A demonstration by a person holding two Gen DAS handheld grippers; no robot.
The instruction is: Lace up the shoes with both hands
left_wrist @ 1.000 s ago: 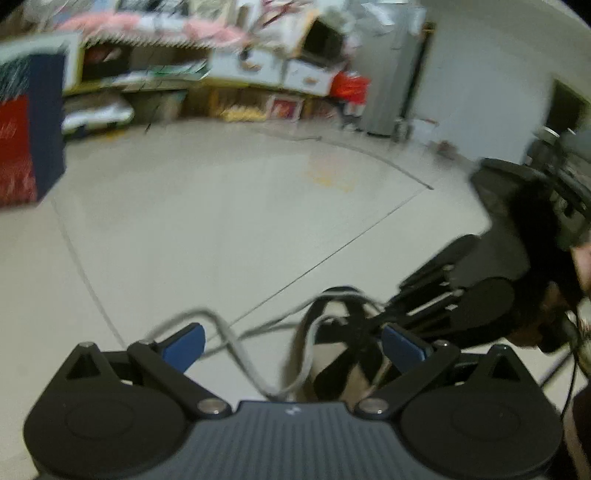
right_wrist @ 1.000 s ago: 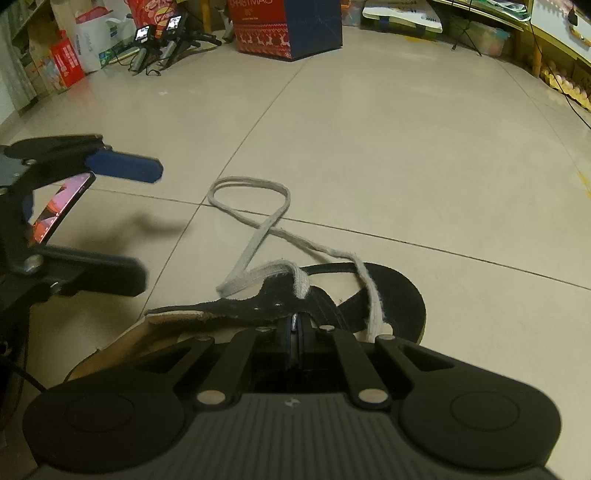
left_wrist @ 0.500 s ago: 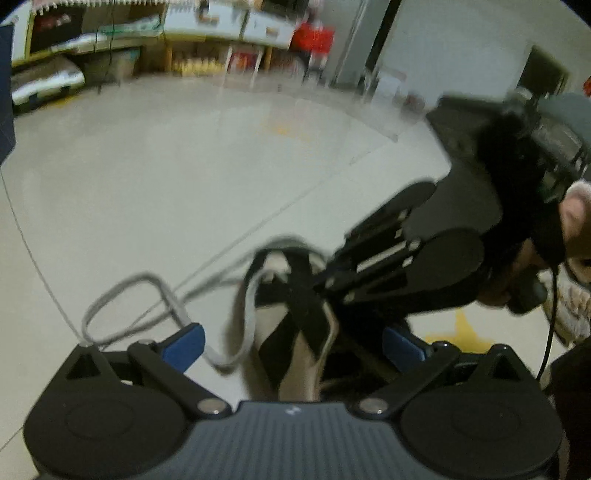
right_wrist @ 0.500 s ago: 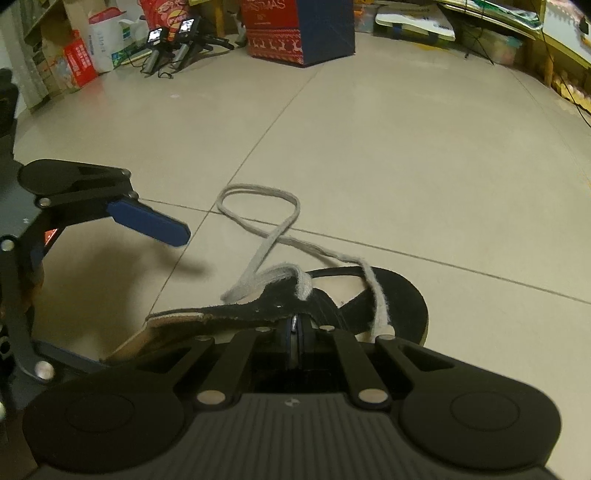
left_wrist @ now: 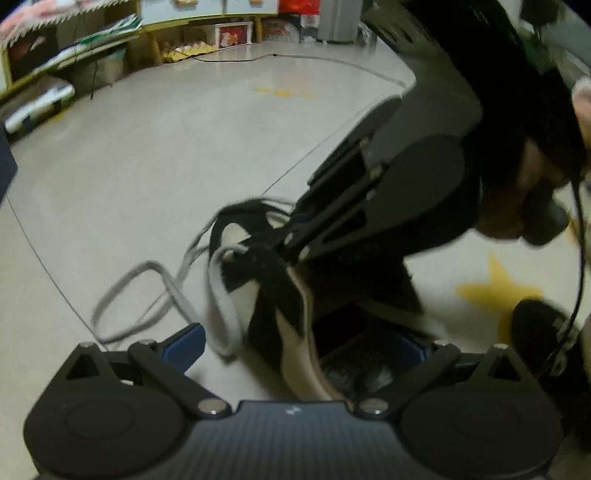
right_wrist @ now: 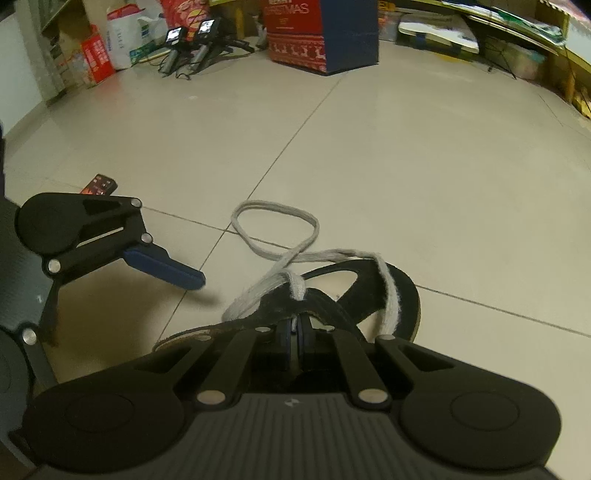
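A black strappy shoe (left_wrist: 280, 314) with a beige insole lies on the tiled floor. A grey lace (left_wrist: 129, 280) runs through its straps and loops loosely over the floor. My left gripper (left_wrist: 299, 347) stands wide around the shoe's near end, and its jaws are closing; the blue pads (left_wrist: 184, 347) do not press on anything. My right gripper (right_wrist: 293, 339) is shut on the grey lace just behind the strap. It reaches in from the upper right as the right gripper (left_wrist: 280, 240) in the left wrist view. The shoe (right_wrist: 402, 291), lace loop (right_wrist: 277, 210) and one left gripper finger (right_wrist: 166, 269) show in the right wrist view.
A red and blue Christmas box (right_wrist: 321, 33) stands far back, with two spare grippers (right_wrist: 188, 44) on the floor beside it. A small dark handset (right_wrist: 99, 184) lies to the left. Shelves (left_wrist: 74, 55) line the wall. A yellow star mark (left_wrist: 495, 288) and a person's hand (left_wrist: 517, 206) are on the right.
My left gripper has moved in over the shoe, which now sits between its jaws, and it tilted down. The right gripper keeps its hold and has shifted only slightly.
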